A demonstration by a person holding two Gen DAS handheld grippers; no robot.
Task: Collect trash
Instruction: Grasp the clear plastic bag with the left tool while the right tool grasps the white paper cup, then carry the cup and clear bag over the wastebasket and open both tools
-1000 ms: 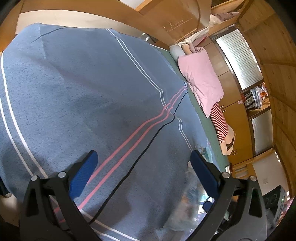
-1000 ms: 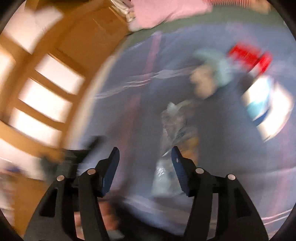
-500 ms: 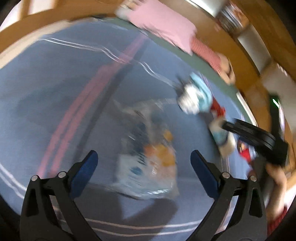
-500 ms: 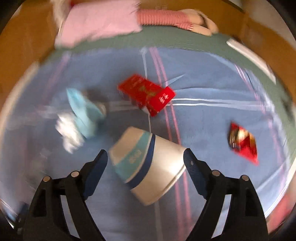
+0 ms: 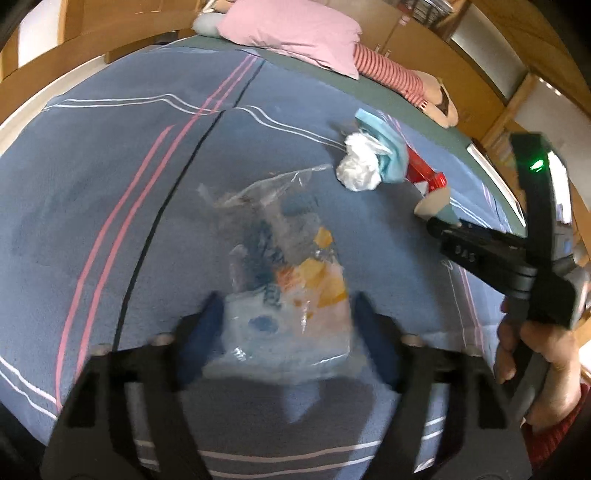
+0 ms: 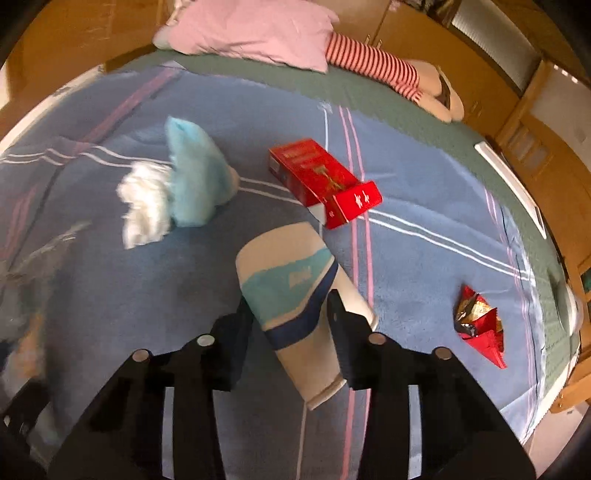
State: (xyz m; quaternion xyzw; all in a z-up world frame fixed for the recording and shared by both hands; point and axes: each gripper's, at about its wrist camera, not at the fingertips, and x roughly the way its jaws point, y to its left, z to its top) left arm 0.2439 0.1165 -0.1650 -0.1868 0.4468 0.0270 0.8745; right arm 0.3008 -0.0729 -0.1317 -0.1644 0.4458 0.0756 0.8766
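1. Since half a second ago, we brought our left gripper (image 5: 286,325) closer over the clear plastic bag (image 5: 284,295), and our right gripper (image 6: 290,325) came down around the paper cup (image 6: 295,295), which before lay ahead of its fingers.
2. The jaws of our left gripper are closing. The lower end of the bag lies between them, but the blur does not let us tell if the pads press on it.
3. The jaws of our right gripper are also closing. The cup lies on its side between them, the fingers at its two sides at the dark blue band; we cannot tell if they squeeze it already.
4. All lies on the blue blanket (image 6: 424,206) with pink and white stripes.
5. Near the cup, further away, we see a red box (image 6: 325,181), and to the left a white crumpled tissue (image 6: 146,203) touching a light blue cloth piece (image 6: 195,181).
6. A red foil wrapper (image 6: 480,325) lies apart on the right side.
7. At the far edge rest a pink pillow (image 6: 255,29) and a striped soft toy (image 6: 373,62).
8. In the left view, the person's right hand (image 5: 543,362) holds the other tool at the right; nothing lies across the bag.
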